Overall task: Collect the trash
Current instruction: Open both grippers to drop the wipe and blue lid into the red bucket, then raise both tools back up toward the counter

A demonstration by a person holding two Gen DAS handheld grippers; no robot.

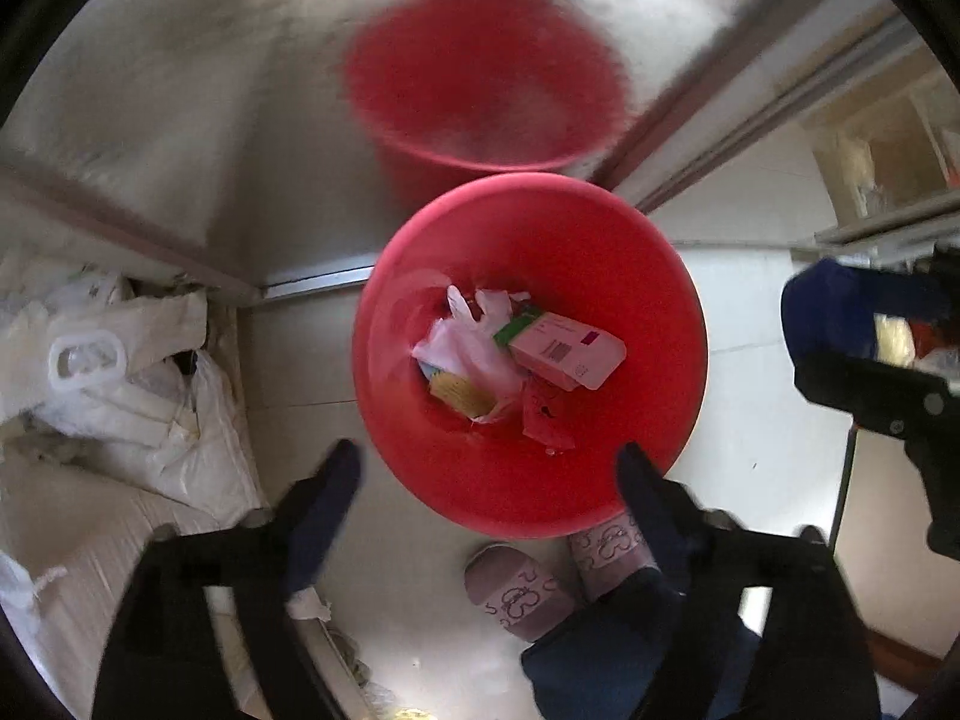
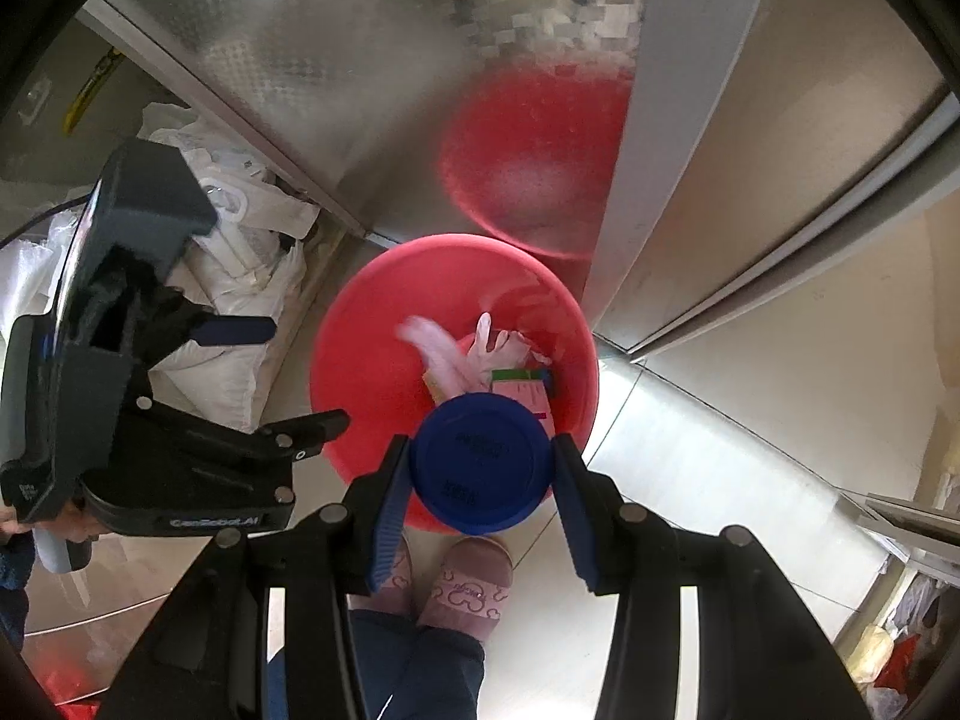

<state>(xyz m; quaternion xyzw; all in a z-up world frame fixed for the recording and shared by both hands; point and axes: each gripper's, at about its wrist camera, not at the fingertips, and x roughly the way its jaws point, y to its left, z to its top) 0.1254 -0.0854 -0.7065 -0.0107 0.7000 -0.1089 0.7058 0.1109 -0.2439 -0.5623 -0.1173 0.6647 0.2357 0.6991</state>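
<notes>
Right wrist view gave us the blue lid [image 2: 480, 461], round and flat, clamped edge to edge between the pads of the right gripper [image 2: 480, 480], whose jaws stood partly closed on it, directly above the near rim of the red bin [image 2: 360, 360]. That bin stood on the pale floor [image 2: 690, 450] against the corner of the steel cabinet [image 2: 360, 90], which mirrored it, and already held a pink carton [image 1: 564, 349], a crumpled pale bag [image 1: 474, 342] and scraps of paper. Our left gripper [image 1: 489, 468] hung over the same rim with its jaws spread wide and nothing between them. We judged the step in hand to be dropping the lid: we thought it best to carry it a little farther toward the bin's middle before letting go, since it sat over the near edge and could glance off and roll across the floor. Beside the bin lay white bags [image 1: 132, 372], and the person's pink slippers [image 1: 540, 582] stood just short of it.
</notes>
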